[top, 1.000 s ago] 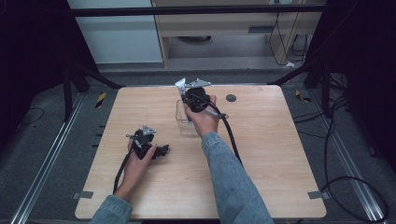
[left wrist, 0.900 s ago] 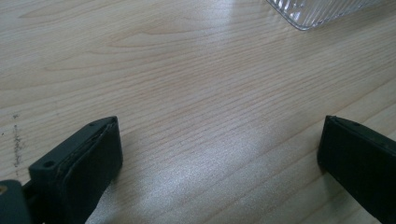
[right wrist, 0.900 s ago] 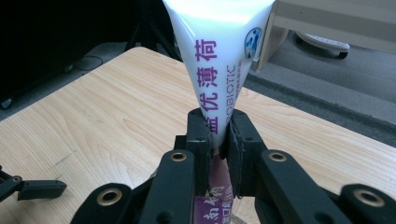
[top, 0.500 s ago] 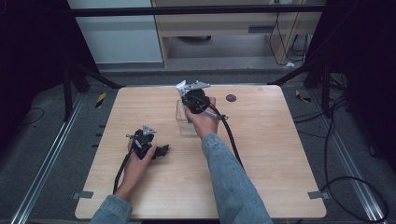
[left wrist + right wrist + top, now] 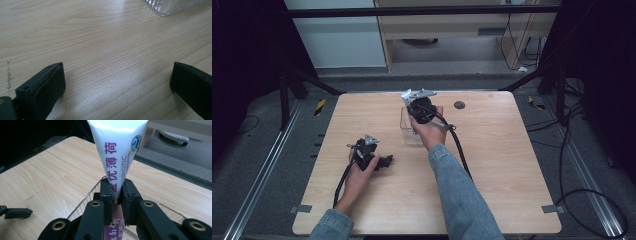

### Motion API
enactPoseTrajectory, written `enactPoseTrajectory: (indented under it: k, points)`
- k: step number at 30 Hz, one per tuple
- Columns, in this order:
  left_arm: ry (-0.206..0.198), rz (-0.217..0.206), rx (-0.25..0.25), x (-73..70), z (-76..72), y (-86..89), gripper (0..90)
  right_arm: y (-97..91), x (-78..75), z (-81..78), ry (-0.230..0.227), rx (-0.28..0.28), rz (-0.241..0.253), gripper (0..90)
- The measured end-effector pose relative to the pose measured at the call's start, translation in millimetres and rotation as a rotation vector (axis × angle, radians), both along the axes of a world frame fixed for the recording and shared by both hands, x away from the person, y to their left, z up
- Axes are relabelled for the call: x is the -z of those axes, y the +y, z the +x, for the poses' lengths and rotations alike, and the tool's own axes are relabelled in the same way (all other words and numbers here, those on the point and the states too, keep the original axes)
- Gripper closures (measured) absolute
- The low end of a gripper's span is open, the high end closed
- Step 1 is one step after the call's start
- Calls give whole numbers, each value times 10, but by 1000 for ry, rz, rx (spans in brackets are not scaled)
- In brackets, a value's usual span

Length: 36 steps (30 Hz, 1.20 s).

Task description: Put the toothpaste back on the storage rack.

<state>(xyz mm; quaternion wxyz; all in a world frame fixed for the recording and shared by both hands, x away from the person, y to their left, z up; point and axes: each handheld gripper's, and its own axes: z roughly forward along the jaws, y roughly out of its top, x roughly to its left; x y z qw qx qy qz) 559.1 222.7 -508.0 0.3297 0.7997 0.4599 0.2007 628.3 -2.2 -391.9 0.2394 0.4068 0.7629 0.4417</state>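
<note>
- The table (image 5: 492,195) was a light wood-grain board with rounded corners, standing on a dark grey floor; a small dark round mark (image 5: 459,105) sat near its far edge.
- Metal rails (image 5: 259,175) ran along the floor on either side of the table, and black cables (image 5: 582,195) looped over the floor at the right.
- Beyond the far edge stood a pale cabinet front (image 5: 337,35) and a wooden desk frame (image 5: 452,30), with dark curtained space on both sides.
- The right gripper (image 5: 117,192) was held above a clear plastic box (image 5: 410,125) in the far middle of the table, its jaws pinched on a white tube (image 5: 117,152) printed with purple characters.
- The tube rose from between the jaws and widened toward its flat end; its lower part reached down toward the box's rim.
- The left gripper (image 5: 377,160) rested low over the near left part of the table, well apart from the box, in the person's left hand (image 5: 359,172).
- In the left gripper view its jaws stood wide apart with bare wood between them, and a ribbed corner of the clear box (image 5: 170,5) showed at the top edge.
</note>
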Motion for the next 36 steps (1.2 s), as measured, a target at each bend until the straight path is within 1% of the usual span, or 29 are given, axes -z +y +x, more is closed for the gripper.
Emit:
enactPoseTrajectory:
  k: [14,16,20,27,36]
  points:
    - [1,3,2,-1,0,2,0,-26,19,26,31,4,-21,805]
    - [0,0,0,0,0,0,0,-25,25,38,39,2,-32,805]
    - [1,3,2,-1,1,2,0,-15,41,53,52,3,-35,804]
    - [-1,-4,-2,2,0,-3,0,5,48,69,55,-5,-38,801]
    - [-2,-4,-2,2,1,-3,0,73,50,124,61,-7,-55,799]
